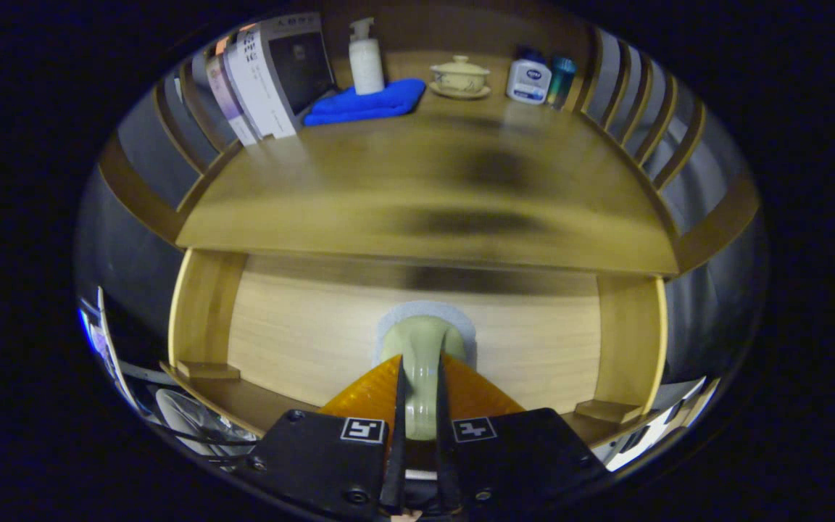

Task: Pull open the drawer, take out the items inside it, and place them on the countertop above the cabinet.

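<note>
A pale wooden drawer front (294, 341) faces me below the cabinet's countertop (359, 181). At its middle is a pale green knob handle (423, 346) on a grey backing pad (388, 319). My gripper (420, 380) is shut on that handle, one finger pressed against each side of it. The drawer's inside is hidden behind its front panel, so none of its contents can be seen. I cannot tell how far out the drawer stands.
At the back of the countertop stand upright books (265, 80), a folded blue towel (367, 101), a white pump bottle (365, 61), a lidded cup on a saucer (459, 76), a white bottle (528, 78) and a teal can (561, 80). Slatted wooden rails (649, 123) enclose both sides.
</note>
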### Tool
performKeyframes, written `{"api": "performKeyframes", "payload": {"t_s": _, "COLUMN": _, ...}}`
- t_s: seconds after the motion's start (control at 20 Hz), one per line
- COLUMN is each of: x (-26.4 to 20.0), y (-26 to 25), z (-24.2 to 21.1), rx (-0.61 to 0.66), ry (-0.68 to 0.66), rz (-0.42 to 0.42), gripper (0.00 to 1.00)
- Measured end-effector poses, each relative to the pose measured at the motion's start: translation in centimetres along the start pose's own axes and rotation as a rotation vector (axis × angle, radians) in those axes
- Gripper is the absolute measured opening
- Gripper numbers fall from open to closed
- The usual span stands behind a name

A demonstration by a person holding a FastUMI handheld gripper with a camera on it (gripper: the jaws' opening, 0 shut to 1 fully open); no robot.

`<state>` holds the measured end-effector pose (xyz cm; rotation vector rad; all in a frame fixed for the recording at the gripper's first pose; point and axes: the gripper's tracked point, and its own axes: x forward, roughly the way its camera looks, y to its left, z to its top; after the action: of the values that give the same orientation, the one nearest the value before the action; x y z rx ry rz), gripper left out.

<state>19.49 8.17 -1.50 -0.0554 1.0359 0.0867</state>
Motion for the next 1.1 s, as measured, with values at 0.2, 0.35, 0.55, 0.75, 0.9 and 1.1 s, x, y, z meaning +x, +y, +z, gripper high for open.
{"api": "performKeyframes", "payload": {"t_s": 0.2, "x": -3.3, "y": -0.3, "z": 3.4, "rx": 0.021, "ry": -0.067, "rz": 0.011, "gripper": 0.21}}
{"api": "performKeyframes", "payload": {"t_s": 0.35, "x": -4.6, "y": -0.1, "z": 5.5, "rx": 0.009, "ry": -0.094, "rz": 0.008, "gripper": 0.20}}
{"api": "performKeyframes", "payload": {"t_s": 0.55, "x": -4.8, "y": 0.4, "z": 7.6, "rx": 0.014, "ry": -0.117, "rz": 0.025, "gripper": 0.20}}
{"api": "performKeyframes", "payload": {"t_s": 0.75, "x": -3.4, "y": 0.0, "z": 11.0, "rx": 0.060, "ry": -0.119, "rz": 0.014, "gripper": 0.20}}
{"api": "performKeyframes", "payload": {"t_s": 0.9, "x": -2.4, "y": -0.2, "z": 13.7, "rx": 0.069, "ry": -0.113, "rz": 0.012, "gripper": 0.20}}
{"api": "performKeyframes", "payload": {"t_s": 1.1, "x": -0.6, "y": -0.1, "z": 15.9, "rx": 0.070, "ry": -0.090, "rz": -0.002, "gripper": 0.20}}
